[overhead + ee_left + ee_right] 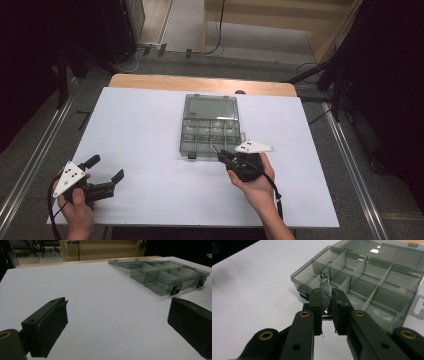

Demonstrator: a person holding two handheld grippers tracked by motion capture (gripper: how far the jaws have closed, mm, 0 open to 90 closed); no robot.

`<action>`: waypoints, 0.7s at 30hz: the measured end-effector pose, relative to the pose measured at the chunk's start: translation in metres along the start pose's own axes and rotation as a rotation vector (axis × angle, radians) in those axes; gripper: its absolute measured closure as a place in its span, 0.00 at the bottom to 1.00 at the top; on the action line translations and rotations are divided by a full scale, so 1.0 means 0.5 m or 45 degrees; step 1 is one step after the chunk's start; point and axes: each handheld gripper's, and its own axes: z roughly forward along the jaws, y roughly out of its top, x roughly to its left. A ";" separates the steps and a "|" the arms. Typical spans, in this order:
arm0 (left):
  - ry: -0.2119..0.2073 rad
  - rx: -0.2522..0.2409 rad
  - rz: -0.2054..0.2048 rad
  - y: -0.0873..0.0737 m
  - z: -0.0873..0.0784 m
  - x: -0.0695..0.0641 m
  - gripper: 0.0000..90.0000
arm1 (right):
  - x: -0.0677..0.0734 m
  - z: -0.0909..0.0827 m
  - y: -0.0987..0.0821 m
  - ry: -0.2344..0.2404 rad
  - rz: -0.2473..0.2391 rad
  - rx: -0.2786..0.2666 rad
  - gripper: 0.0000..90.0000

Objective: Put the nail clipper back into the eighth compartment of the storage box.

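Observation:
A smoky clear compartment box [186, 131] lies open mid-table, its lid folded flat on the far side. My right gripper [223, 154] hovers at the box's near right corner, shut on a shiny metal nail clipper [215, 149]. In the right gripper view the nail clipper [325, 286] sticks out past the right gripper [326, 293] toward the box [372, 277] and its near compartments. My left gripper [106, 168] rests at the table's front left, open, nothing between its jaws. The left gripper view shows the left gripper [117, 315] spread wide, the box [165, 277] far off to the right.
A white sheet [145, 125] covers the table, with a strip of wood [200, 82] bare at the far edge. Metal rails [35, 150] run along the floor on both sides. Dark stands and cables [330, 75] crowd the far corners.

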 end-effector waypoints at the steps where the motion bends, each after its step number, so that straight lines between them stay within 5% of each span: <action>1: 0.000 0.000 0.000 0.000 0.000 0.000 0.02 | -0.002 -0.002 0.000 -0.003 0.009 -0.004 0.90; 21: 0.001 -0.001 0.003 0.000 0.000 0.000 0.02 | -0.041 -0.020 0.004 -0.066 0.051 -0.043 0.90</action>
